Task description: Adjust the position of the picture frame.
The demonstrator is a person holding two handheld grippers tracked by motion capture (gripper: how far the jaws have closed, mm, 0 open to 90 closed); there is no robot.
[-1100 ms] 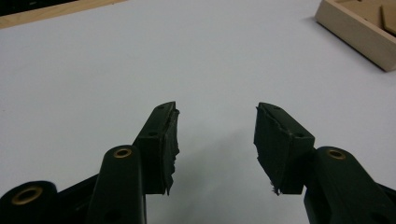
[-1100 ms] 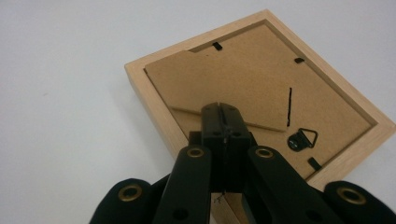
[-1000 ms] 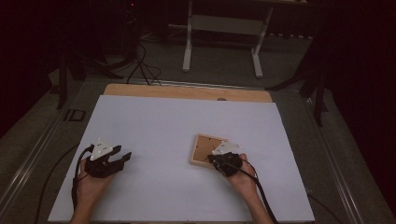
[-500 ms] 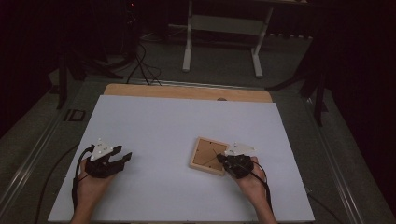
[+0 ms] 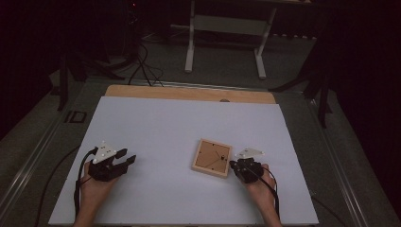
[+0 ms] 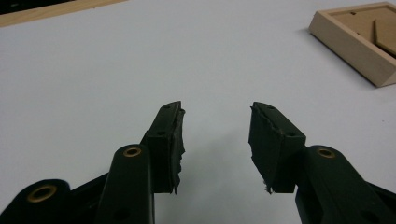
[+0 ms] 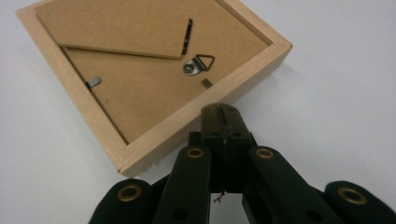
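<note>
A small wooden picture frame (image 5: 212, 157) lies face down on the white table top (image 5: 189, 123), right of centre; its brown backing and metal hanger show in the right gripper view (image 7: 140, 79). My right gripper (image 5: 235, 166) sits at the frame's right side, its jaws shut with nothing between them and the tips (image 7: 223, 112) up against the wooden edge. Far to the left my left gripper (image 5: 128, 158) rests low over bare table, open and empty (image 6: 215, 112); its jaws have just been closing a little. In the left gripper view the frame (image 6: 359, 32) lies at the upper right.
A wooden strip (image 5: 189, 93) runs along the table's far edge. Beyond it on the dark floor stand a metal stand (image 5: 222, 28) and loose cables (image 5: 142, 66). A black cable (image 5: 78, 189) trails from the left gripper.
My right hand has slid right and slightly nearer, off the top of the frame to its right edge, leaving the frame uncovered. The left hand has stayed put.
</note>
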